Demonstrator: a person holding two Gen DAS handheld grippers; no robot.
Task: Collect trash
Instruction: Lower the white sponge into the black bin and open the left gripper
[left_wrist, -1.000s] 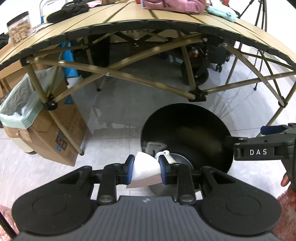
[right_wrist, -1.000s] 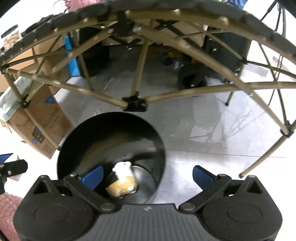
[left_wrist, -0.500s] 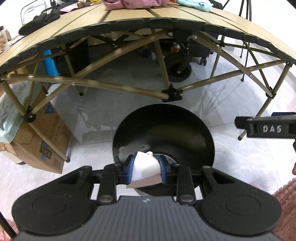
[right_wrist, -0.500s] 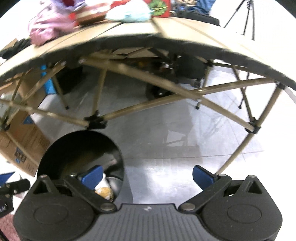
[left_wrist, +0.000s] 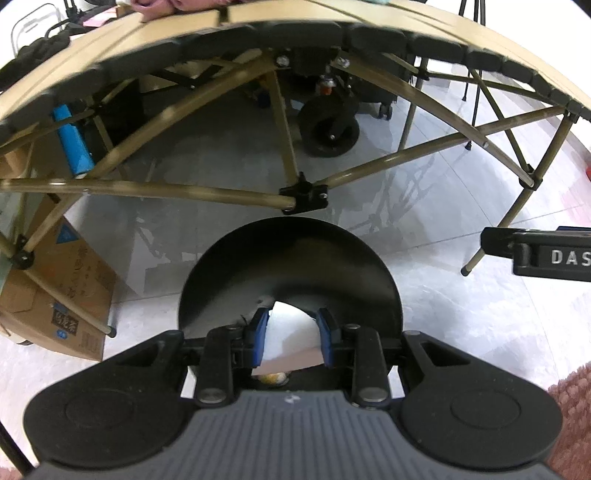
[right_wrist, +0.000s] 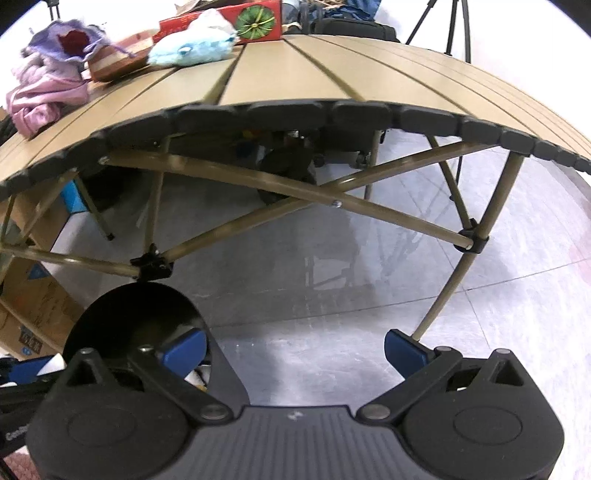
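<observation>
The left gripper (left_wrist: 291, 338) is pinched narrow on a white paper scrap (left_wrist: 290, 341), held right over the mouth of the black bin (left_wrist: 288, 266) on the floor below the folding table (left_wrist: 258, 22). The right gripper (right_wrist: 293, 349) stands wide and empty, off to the side of the bin, with only bare floor between its pads. The chief risk is the release: the paper is light and flat, so if the jaws part while the hand is off-centre, it may catch air and flutter past the rim onto the floor. It could also cling to one blue pad (left_wrist: 258, 332) instead of dropping. A low table strut (left_wrist: 147, 190) crosses just beyond the bin, and a careless lift could knock it. The scrap looks roughly triangular, its tip pointing forward along the fingers toward the bin's far wall, its broad edge back near the gripper body; its long axis runs about in line with the fingers. Some trash (left_wrist: 273, 377) already lies in the bin beneath.
</observation>
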